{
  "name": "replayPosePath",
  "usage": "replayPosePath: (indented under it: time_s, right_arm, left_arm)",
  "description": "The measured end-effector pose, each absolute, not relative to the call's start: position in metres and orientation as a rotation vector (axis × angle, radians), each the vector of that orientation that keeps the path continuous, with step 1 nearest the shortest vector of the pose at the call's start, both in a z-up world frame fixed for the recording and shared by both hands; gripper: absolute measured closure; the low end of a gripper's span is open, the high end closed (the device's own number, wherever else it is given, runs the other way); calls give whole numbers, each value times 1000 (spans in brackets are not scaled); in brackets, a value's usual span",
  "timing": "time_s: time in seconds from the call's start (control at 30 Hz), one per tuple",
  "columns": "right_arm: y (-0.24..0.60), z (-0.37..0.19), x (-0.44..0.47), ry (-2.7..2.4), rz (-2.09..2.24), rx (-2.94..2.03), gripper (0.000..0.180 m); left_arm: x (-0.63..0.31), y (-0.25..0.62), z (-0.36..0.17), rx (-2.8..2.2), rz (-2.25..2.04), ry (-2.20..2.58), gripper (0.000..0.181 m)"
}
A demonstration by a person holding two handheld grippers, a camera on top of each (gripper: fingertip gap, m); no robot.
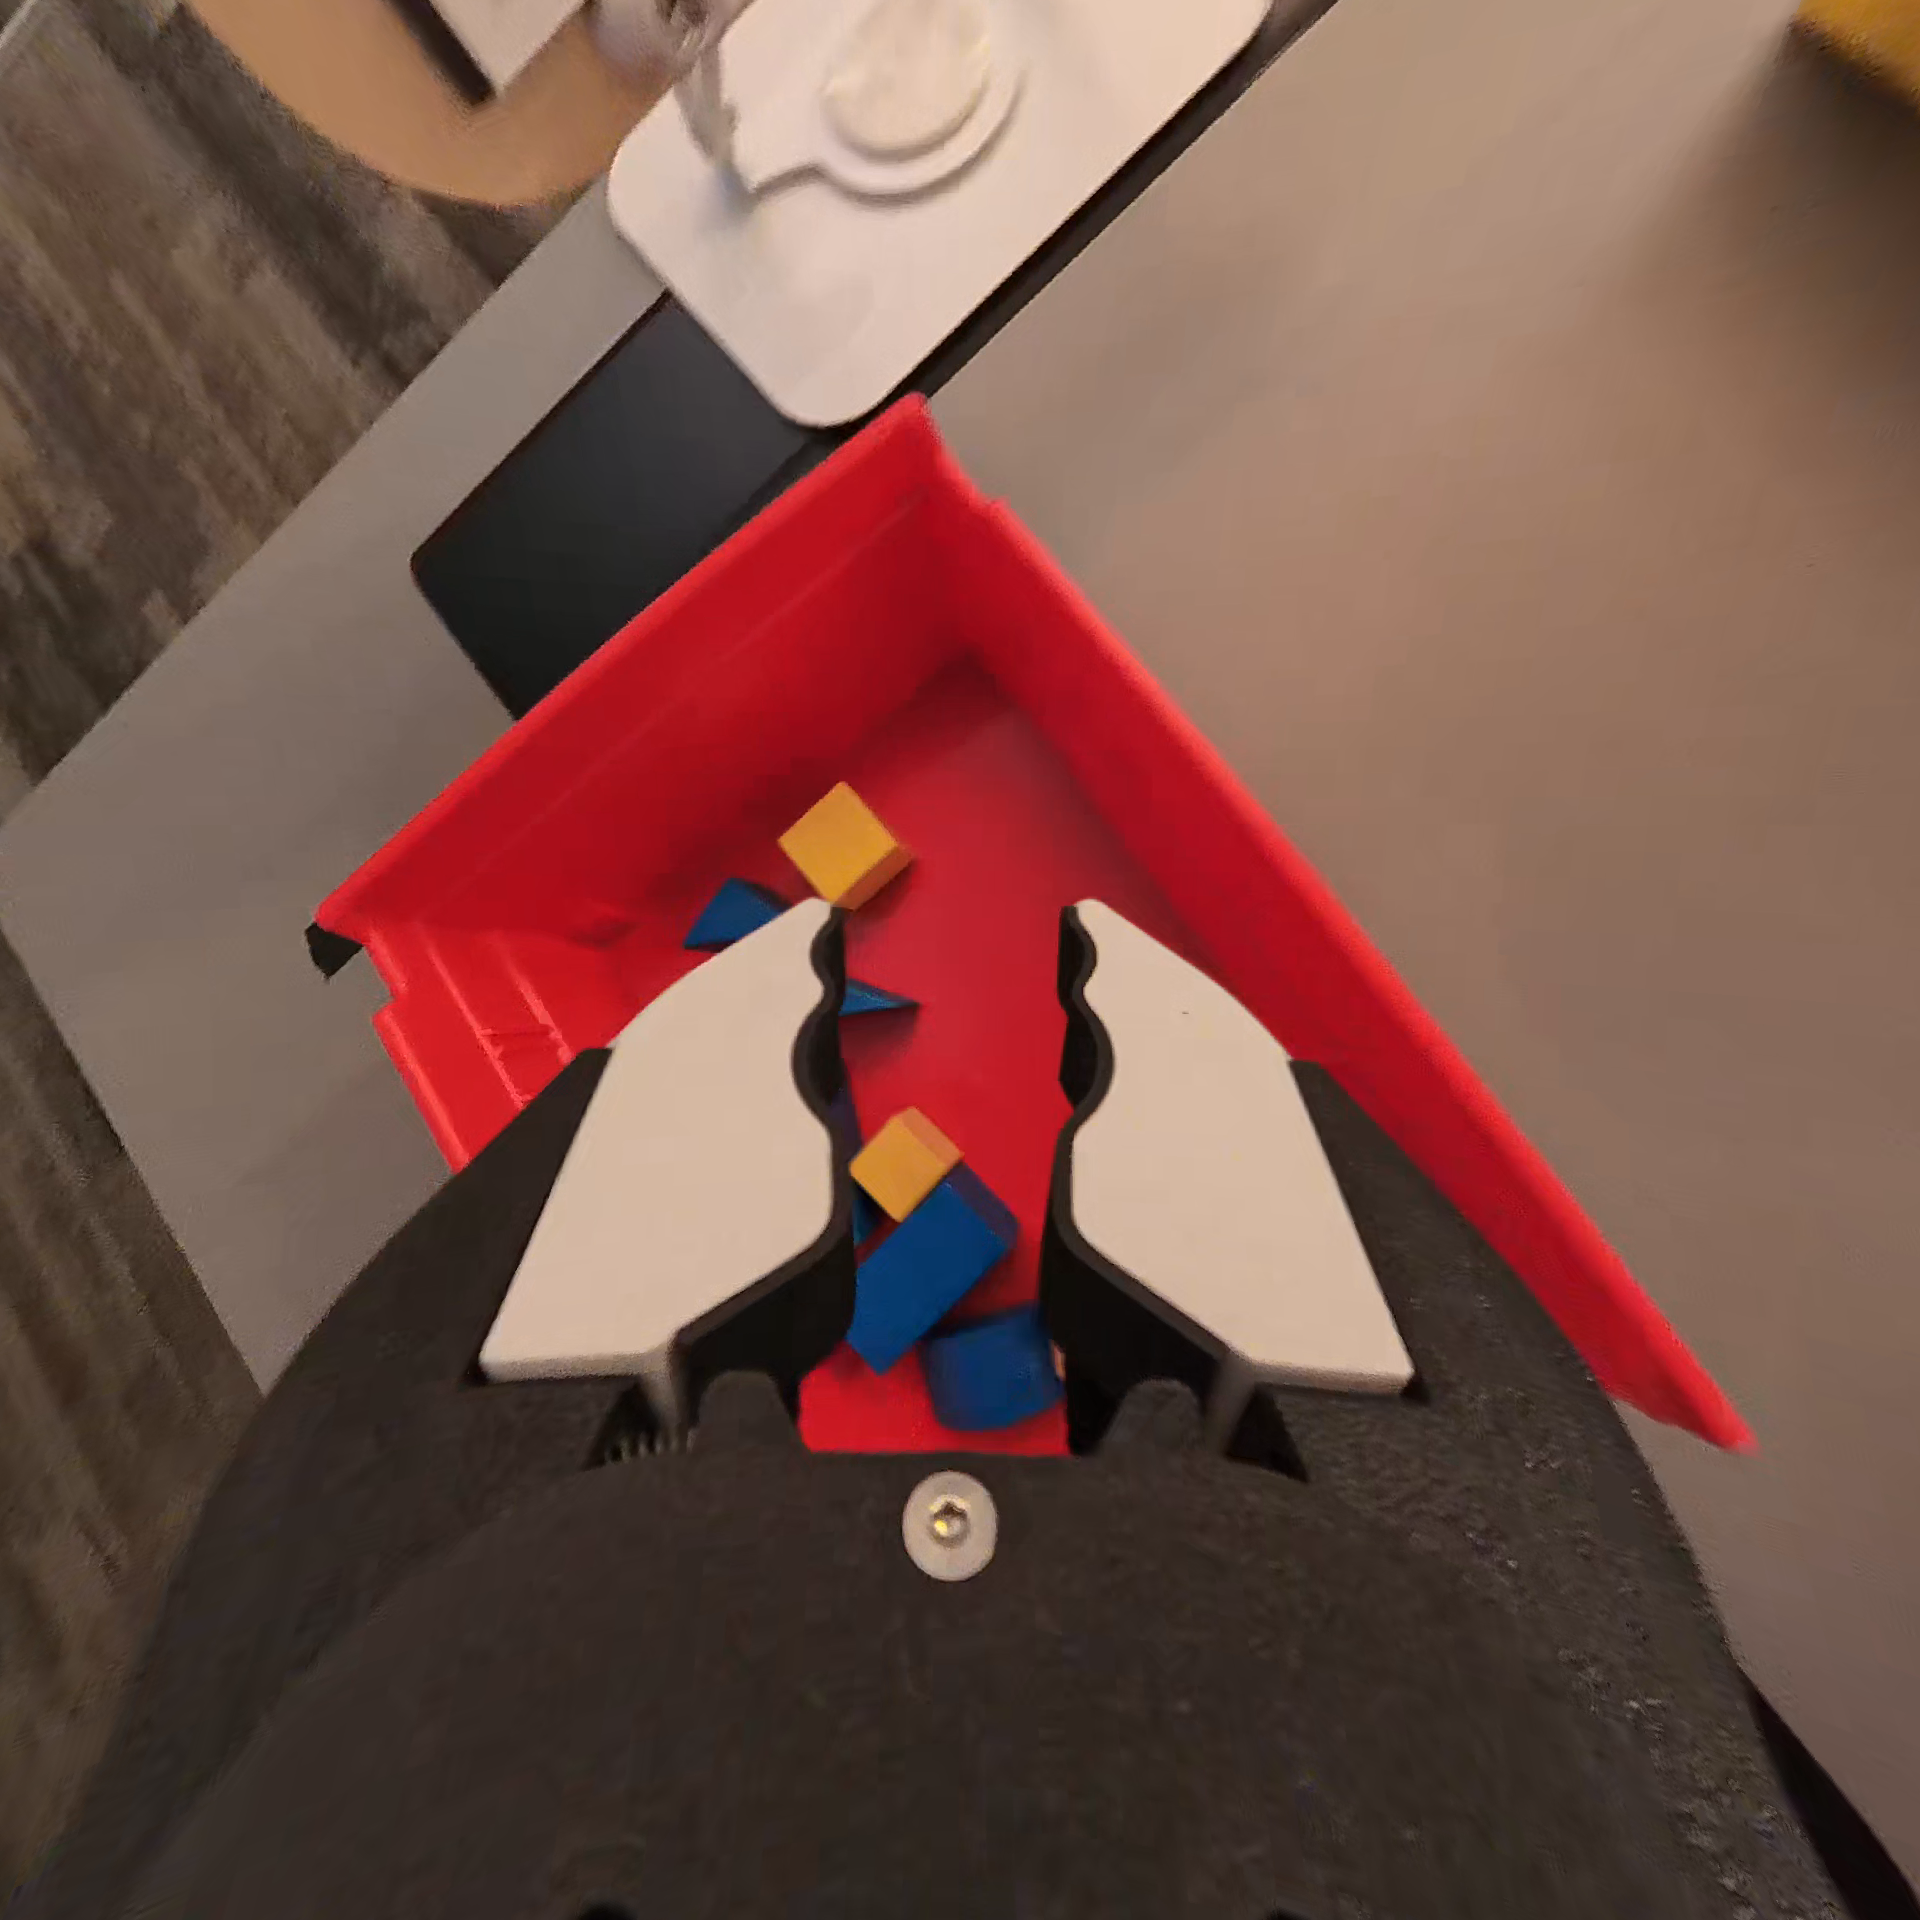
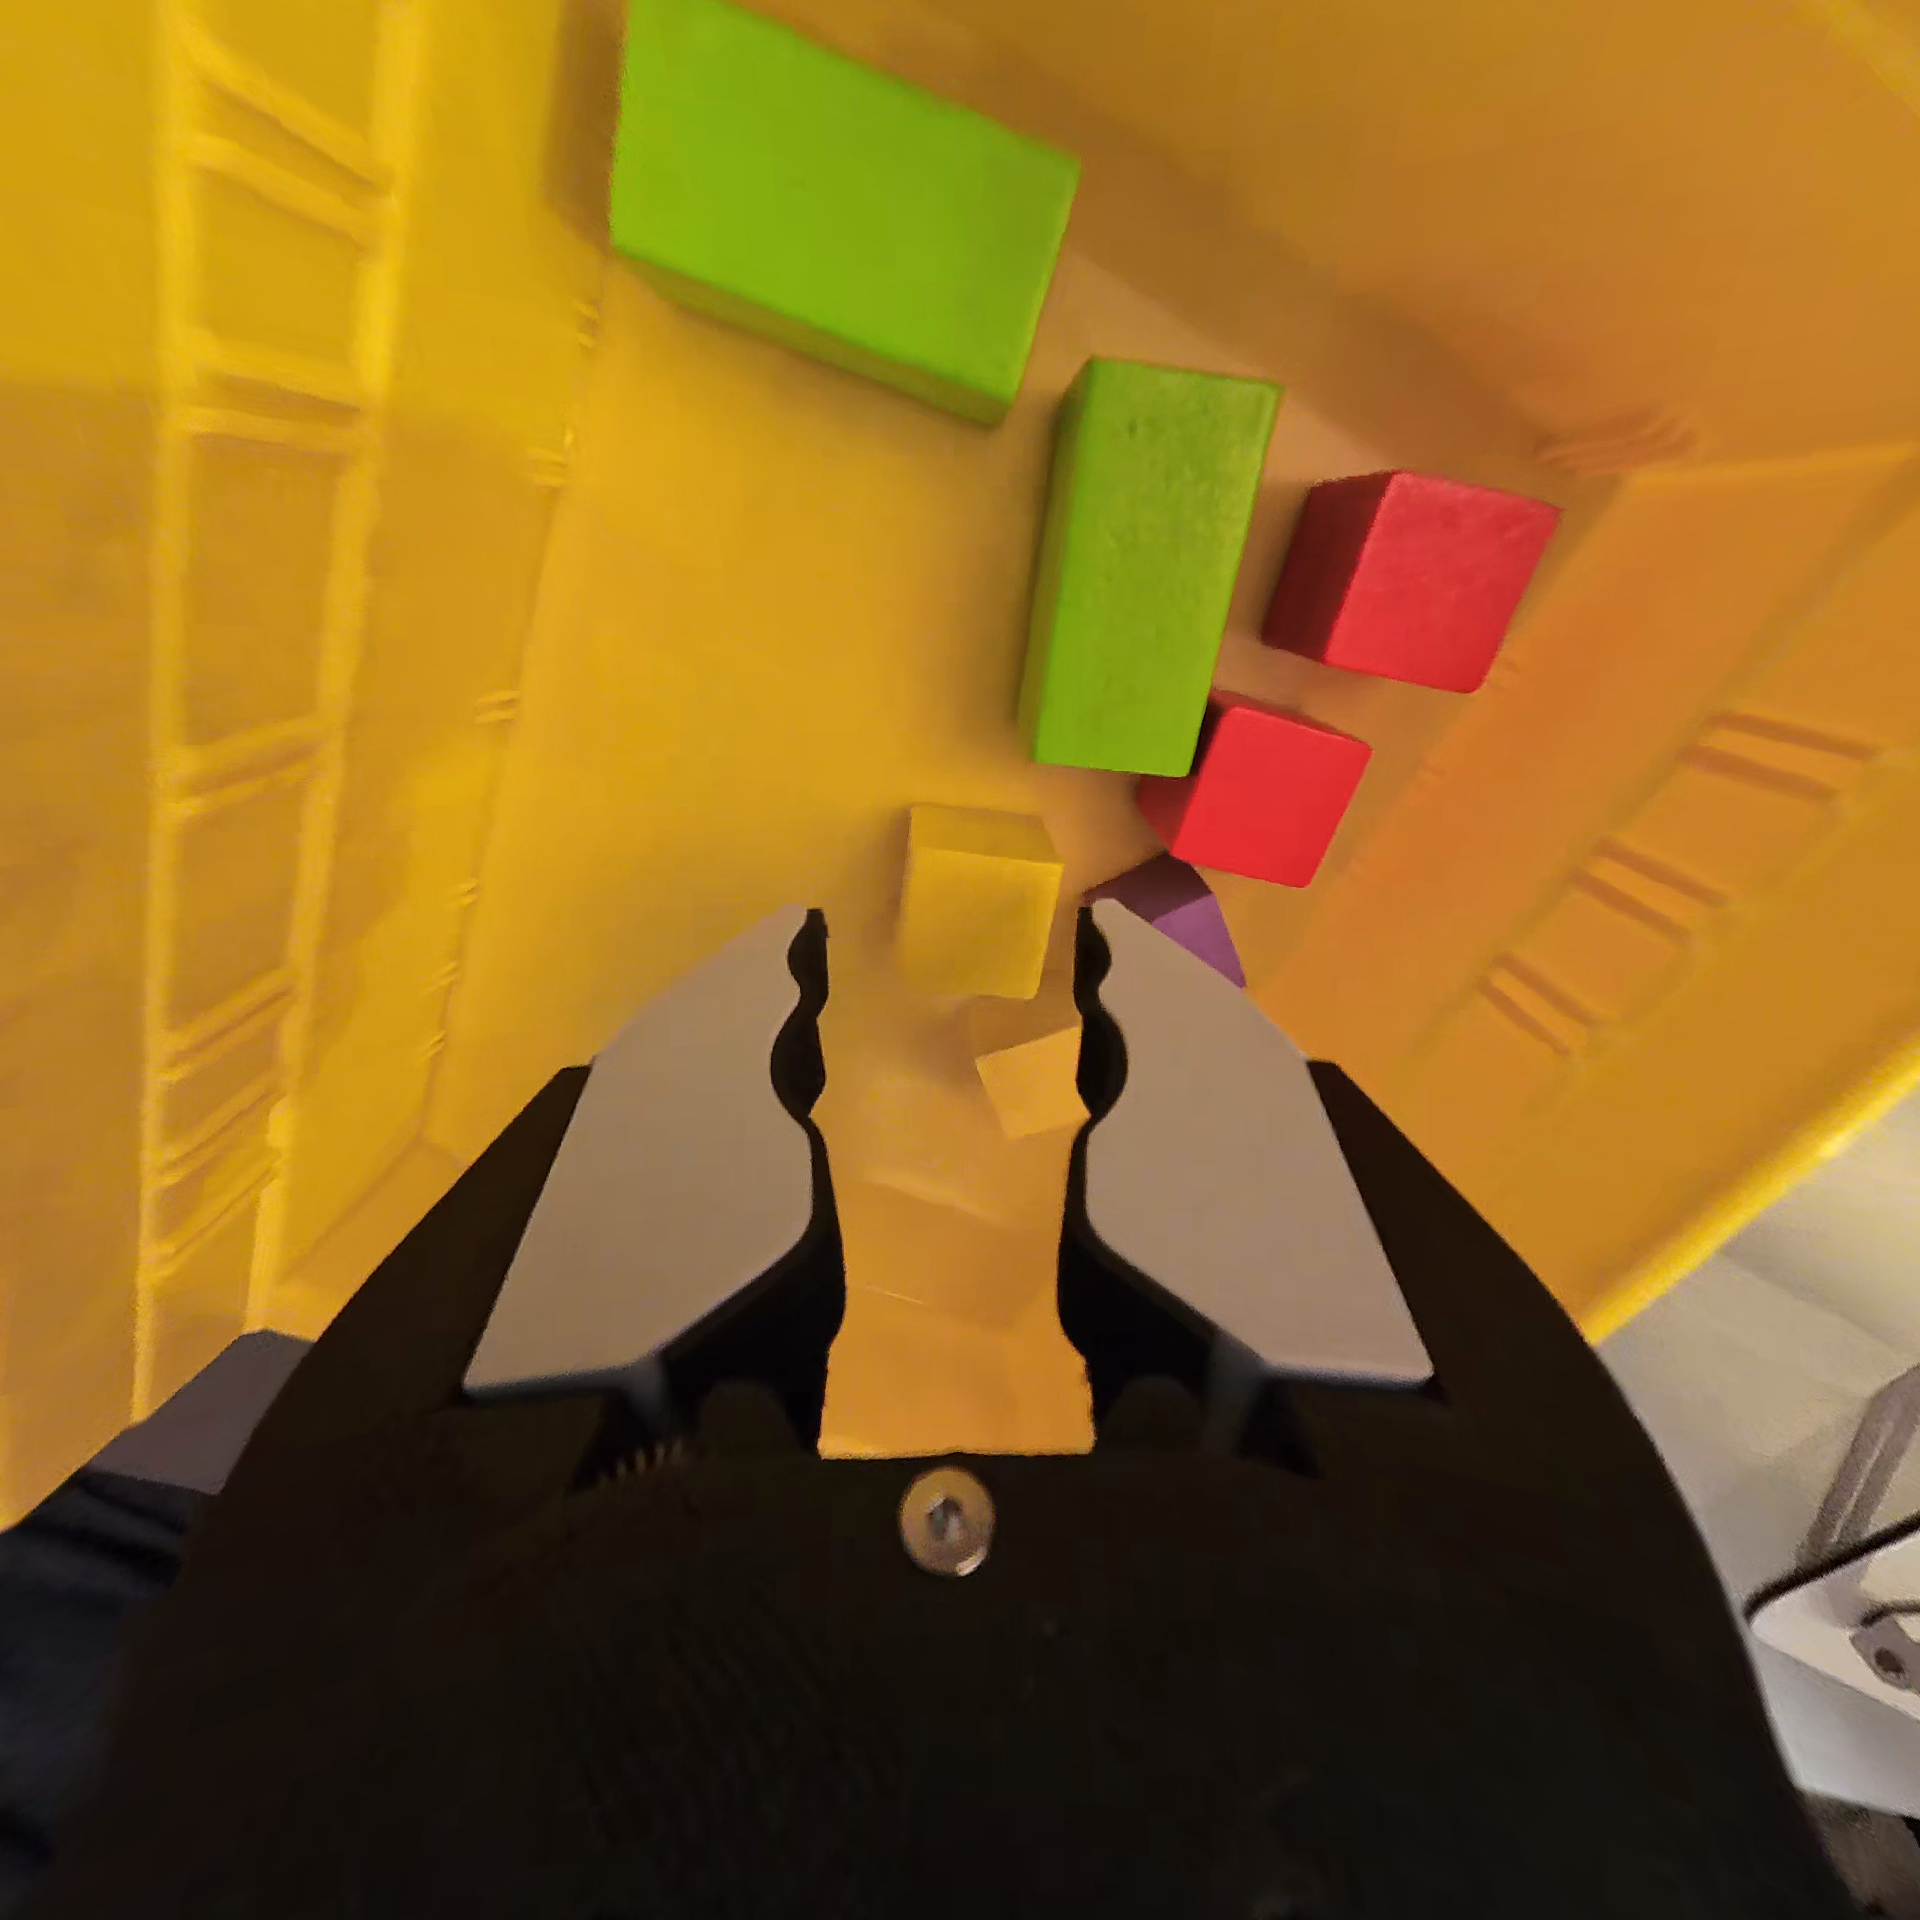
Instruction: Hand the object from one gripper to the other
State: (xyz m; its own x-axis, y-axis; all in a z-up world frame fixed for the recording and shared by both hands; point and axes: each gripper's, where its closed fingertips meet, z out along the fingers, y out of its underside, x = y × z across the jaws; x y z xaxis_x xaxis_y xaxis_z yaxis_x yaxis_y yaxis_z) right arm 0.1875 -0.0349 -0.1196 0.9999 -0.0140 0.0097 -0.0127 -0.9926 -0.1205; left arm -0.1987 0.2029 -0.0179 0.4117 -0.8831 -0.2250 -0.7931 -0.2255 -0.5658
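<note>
In the left wrist view my left gripper [image 1: 948, 920] is open and empty above a red bin [image 1: 1049, 623]. In the bin lie two orange cubes [image 1: 844, 844] [image 1: 902, 1162], a blue block [image 1: 925, 1283], a blue cylinder [image 1: 992, 1371] and blue wedges [image 1: 732, 914]. In the right wrist view my right gripper [image 2: 948, 920] is open and empty inside a yellow bin [image 2: 727, 623]. Just beyond its tips sits a yellow cube [image 2: 977, 899]; a small orange cube [image 2: 1029, 1081] lies between the fingers, below them. Each gripper is out of the other's view.
The yellow bin also holds two green blocks [image 2: 831, 197] [image 2: 1143, 566], two red cubes [image 2: 1408, 577] [image 2: 1257, 795] and a purple piece [image 2: 1184, 914]. The red bin stands on a grey table [image 1: 1455, 468] beside a black pad [image 1: 623, 520] and a white tray [image 1: 883, 208].
</note>
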Motion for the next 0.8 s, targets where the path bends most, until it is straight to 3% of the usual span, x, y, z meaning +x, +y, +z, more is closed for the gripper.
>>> replayPosePath:
  time_s: [0.3, 0.8]
  right_arm:
    - [-35, -94, 188, 8, -11, -2916, 133]
    - [-38, -97, 187, -16, -5, -2942, 133]
  left_arm:
    - [-177, 258, -98, -2341, -274, 1142, 148]
    - [-194, 287, -127, -2403, -108, 967, 139]
